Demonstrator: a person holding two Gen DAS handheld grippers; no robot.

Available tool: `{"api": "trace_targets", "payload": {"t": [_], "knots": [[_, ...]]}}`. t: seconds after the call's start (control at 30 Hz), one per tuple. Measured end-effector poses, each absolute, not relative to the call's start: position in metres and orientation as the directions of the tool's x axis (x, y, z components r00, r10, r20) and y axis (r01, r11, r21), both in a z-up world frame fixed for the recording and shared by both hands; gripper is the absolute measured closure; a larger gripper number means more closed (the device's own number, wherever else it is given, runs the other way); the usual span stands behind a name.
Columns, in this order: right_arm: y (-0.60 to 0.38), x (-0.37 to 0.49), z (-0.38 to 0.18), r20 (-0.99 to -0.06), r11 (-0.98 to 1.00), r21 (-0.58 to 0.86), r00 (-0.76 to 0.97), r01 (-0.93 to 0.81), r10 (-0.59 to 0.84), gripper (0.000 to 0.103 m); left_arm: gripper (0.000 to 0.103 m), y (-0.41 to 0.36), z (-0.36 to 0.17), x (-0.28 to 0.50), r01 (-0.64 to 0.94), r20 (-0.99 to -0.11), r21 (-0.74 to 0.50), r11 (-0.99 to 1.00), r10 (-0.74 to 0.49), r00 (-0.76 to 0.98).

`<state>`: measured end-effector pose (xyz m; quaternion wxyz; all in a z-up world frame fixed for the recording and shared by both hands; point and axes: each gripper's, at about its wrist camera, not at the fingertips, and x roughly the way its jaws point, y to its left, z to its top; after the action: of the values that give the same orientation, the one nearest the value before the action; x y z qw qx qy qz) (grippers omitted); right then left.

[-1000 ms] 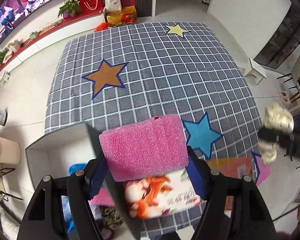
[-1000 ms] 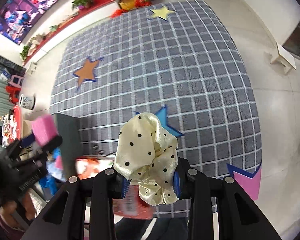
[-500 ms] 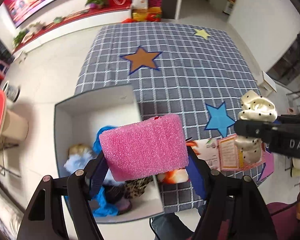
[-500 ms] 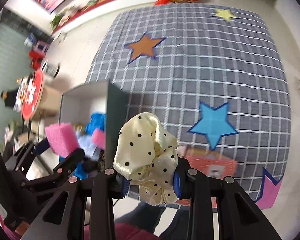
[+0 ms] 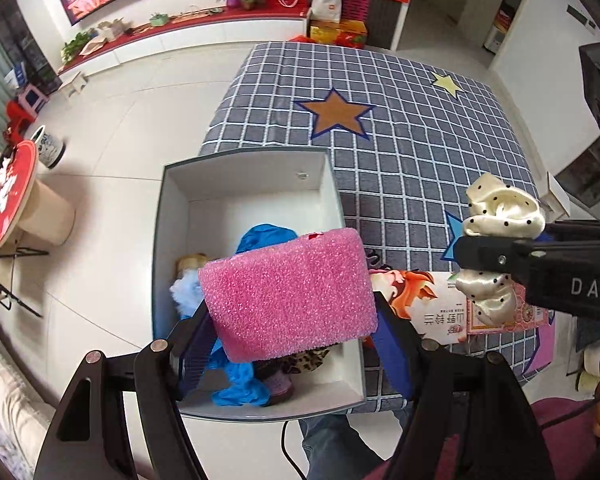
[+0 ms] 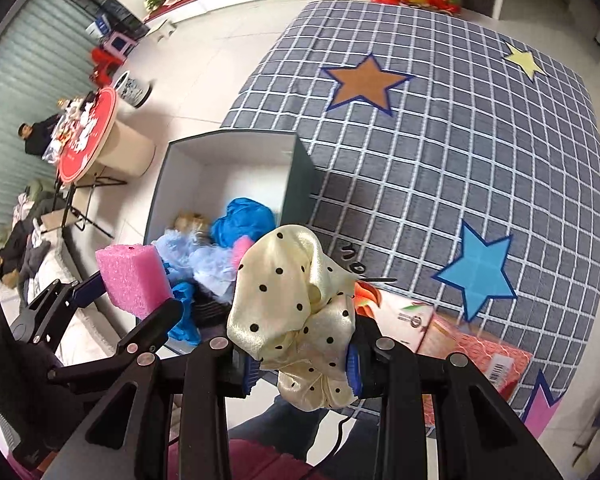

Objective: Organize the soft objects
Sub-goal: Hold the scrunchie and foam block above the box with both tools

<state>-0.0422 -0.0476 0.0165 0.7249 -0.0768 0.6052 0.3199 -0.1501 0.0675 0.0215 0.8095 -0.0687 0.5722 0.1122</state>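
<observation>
My left gripper [image 5: 292,340] is shut on a pink foam sponge [image 5: 288,294], which hangs over the near half of an open grey box with white inside walls [image 5: 244,184]. Blue cloth [image 5: 268,236] and other soft items lie inside the box. My right gripper [image 6: 300,368] is shut on a cream polka-dot scrunchie [image 6: 292,304] just right of the box's near corner. In the left wrist view the scrunchie [image 5: 500,216] and the right gripper [image 5: 484,252] show at right. The right wrist view shows the sponge [image 6: 132,280] and the left gripper [image 6: 136,294] over the box [image 6: 220,168].
A grey checked mat with stars [image 5: 400,128] covers the floor right of the box. A printed carton [image 5: 432,304] and a red packet [image 6: 480,356] lie on the mat near the box. A round red-topped table [image 5: 4,196] stands left. A person's legs show below.
Both grippers have swung left with their loads. The box, first at the lower left edge, now lies under the sponge. The scrunchie has come from over the mat to the box's right side.
</observation>
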Motion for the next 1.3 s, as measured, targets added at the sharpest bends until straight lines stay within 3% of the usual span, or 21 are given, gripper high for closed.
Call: {"api": "trace_targets", "payload": {"t": [1.3], "knots": [[-0.007, -0.055, 0.014, -0.939, 0.741, 0.248, 0.033, -0.624, 0.342, 0.068, 0.027, 0.103, 0.020, -0.168, -0.362, -0.942, -0.023, 0.932, 0.101, 0.320]]}}
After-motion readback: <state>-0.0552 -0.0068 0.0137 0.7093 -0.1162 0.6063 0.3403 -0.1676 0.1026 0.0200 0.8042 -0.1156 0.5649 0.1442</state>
